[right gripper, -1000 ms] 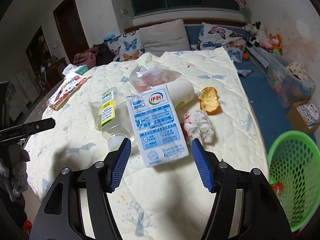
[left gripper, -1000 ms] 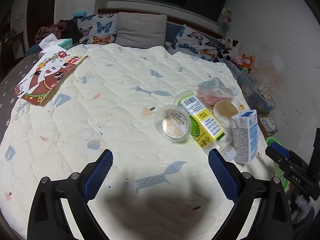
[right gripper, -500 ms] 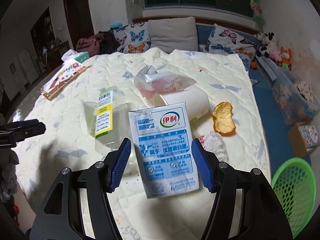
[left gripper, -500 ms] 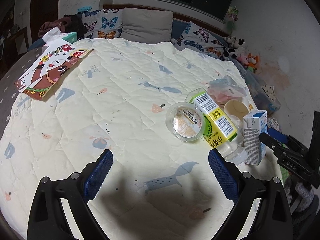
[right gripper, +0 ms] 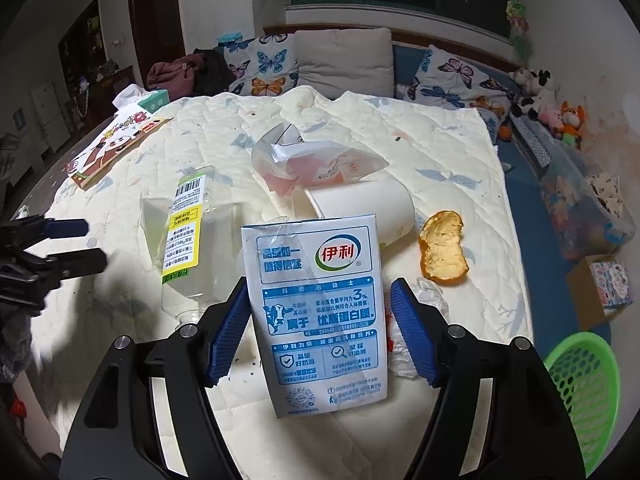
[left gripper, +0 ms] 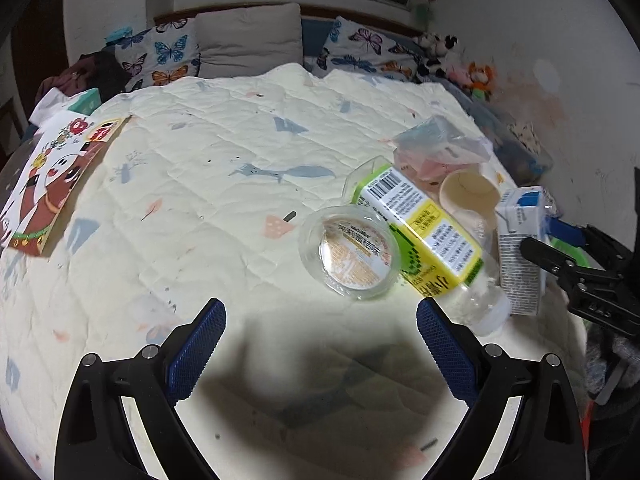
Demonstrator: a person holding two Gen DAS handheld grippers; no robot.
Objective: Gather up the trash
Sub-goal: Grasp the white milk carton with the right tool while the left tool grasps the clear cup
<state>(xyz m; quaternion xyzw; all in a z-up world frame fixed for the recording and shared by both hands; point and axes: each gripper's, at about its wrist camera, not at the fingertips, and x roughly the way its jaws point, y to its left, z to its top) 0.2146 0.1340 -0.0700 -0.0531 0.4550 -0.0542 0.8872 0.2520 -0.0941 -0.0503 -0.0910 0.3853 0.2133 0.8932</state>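
Trash lies on a quilted bed. A blue-and-white milk carton (right gripper: pixel 320 308) stands upright between the fingers of my right gripper (right gripper: pixel 320 332); the left pad touches its edge, the right pad stands a small gap off. The carton also shows in the left wrist view (left gripper: pixel 520 252). A clear bottle with a yellow-green label (left gripper: pixel 420 236) lies beside it, with a clear round lid (left gripper: pixel 352 252), a paper cup (right gripper: pixel 364 208), a plastic bag (right gripper: pixel 316 160), an orange peel (right gripper: pixel 442 246) and crumpled paper (right gripper: pixel 428 300). My left gripper (left gripper: pixel 320 344) is open and empty, short of the lid.
A green mesh basket (right gripper: pixel 584 388) stands on the floor at the bed's right. A cartoon-printed box (left gripper: pixel 52 184) lies at the bed's left edge. Pillows (left gripper: pixel 248 40) line the headboard. Storage boxes and plush toys (right gripper: pixel 552 108) sit along the right wall.
My right gripper moved forward around the milk carton and its fingers narrowed toward it. My left gripper drifted closer to the lid and bottle.
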